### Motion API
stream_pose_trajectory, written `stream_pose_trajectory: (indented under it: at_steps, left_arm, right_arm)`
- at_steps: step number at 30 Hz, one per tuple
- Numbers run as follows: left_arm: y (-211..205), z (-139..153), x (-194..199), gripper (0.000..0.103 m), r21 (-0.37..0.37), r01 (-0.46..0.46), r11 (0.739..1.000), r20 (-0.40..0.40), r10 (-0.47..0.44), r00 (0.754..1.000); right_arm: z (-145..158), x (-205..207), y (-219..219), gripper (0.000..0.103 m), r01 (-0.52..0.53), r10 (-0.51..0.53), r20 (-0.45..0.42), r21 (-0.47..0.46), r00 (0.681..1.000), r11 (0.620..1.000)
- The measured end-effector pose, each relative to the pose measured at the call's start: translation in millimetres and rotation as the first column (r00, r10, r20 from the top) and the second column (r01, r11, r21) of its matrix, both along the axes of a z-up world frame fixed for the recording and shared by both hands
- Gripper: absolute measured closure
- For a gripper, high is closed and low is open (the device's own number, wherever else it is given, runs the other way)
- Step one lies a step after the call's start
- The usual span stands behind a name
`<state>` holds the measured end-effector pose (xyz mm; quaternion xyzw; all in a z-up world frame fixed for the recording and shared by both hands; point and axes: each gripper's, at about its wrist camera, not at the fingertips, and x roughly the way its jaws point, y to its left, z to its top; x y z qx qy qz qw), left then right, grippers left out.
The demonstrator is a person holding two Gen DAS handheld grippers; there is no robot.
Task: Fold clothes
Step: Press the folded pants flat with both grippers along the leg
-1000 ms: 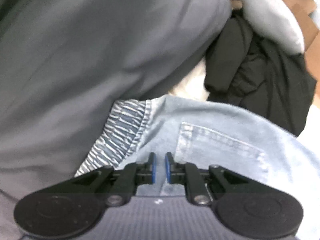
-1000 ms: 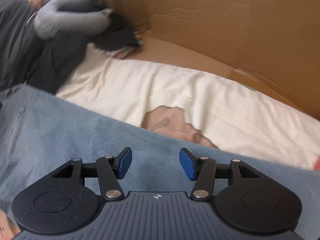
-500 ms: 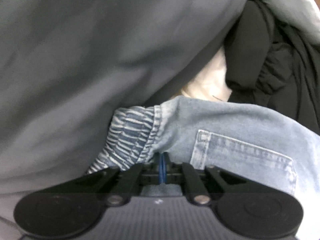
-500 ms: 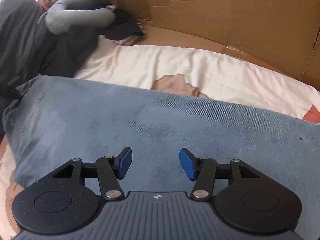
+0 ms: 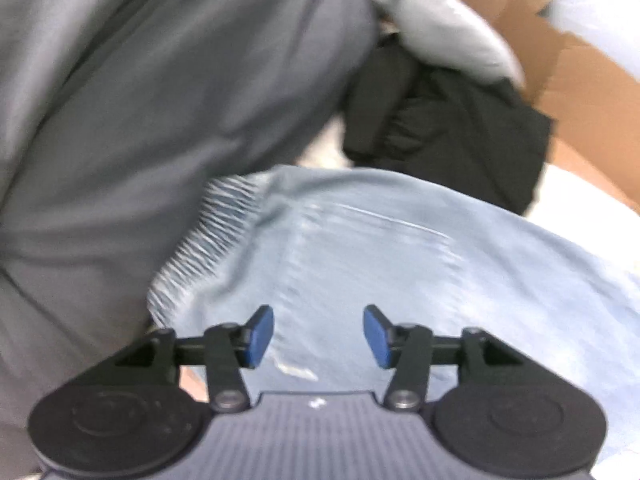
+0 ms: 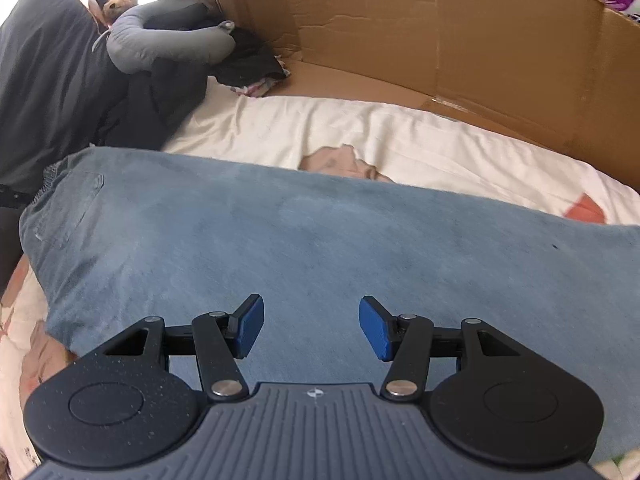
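**Left gripper lets go of the jeans' waistband**

Left wrist view: the left gripper (image 5: 319, 336) has just been opening. Half a second ago its blue pads were pinched together at the elastic waistband (image 5: 204, 248) of the light denim jeans (image 5: 400, 264); now the jaws stand apart with nothing clamped, the denim lying below and ahead of them. The waistband sits ahead and to the left of the fingertips, the back pocket (image 5: 372, 240) straight ahead. A grey pillow (image 5: 160, 92) fills the far left, and a black garment (image 5: 452, 128) lies beyond the jeans to the right. The picture is smeared.

Right wrist view: the right gripper (image 6: 311, 328) is spread as wide as it was a second ago and holds nothing. The jeans (image 6: 320, 240) lie flat across the cream bedsheet (image 6: 320, 132) directly beneath and ahead of it, the pocket end far to the left. Cardboard (image 6: 460, 40) stands behind.

The release suggests this fold is laid down; the next grasp is likely for another fold.
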<state>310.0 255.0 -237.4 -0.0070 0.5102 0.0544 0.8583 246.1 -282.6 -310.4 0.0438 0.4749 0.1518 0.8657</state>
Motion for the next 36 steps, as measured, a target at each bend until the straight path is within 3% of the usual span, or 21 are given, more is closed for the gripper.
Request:
stream_pose_trajectory:
  at_steps: [8,17,26,30,36]
  left_arm:
    - [-51,4,-78,0.043,-0.110,0.054,0.992,0.029,-0.051,0.998]
    - [-92,-44,-130,0.043,-0.119,0.109,0.987,-0.044,-0.115,0.992]
    - [-129,-94,-138,0.043,-0.146,0.081,0.986,-0.081,-0.093,0.992]
    - [-134,-100,-136,0.036,-0.191,0.073,0.979,-0.034,-0.081,0.996]
    - [-131,-105,-137,0.034,-0.263,-0.033,0.964,0.033,0.043,0.999]
  right_arm:
    - [4,-34,-9,0.043,-0.045,0.045,-0.006,-0.047,0.999,0.998]
    - [2,-58,-33,0.043,0.006,-0.007,-0.018,-0.053,1.000,0.999]
    - [-10,-72,-57,0.043,0.057,-0.061,-0.043,-0.075,0.997,0.996]
    - [-23,-74,-64,0.043,0.084,-0.088,-0.060,-0.074,0.994,0.994]
    - [-38,-76,-70,0.043,0.104,-0.110,-0.081,-0.069,0.991,0.992]
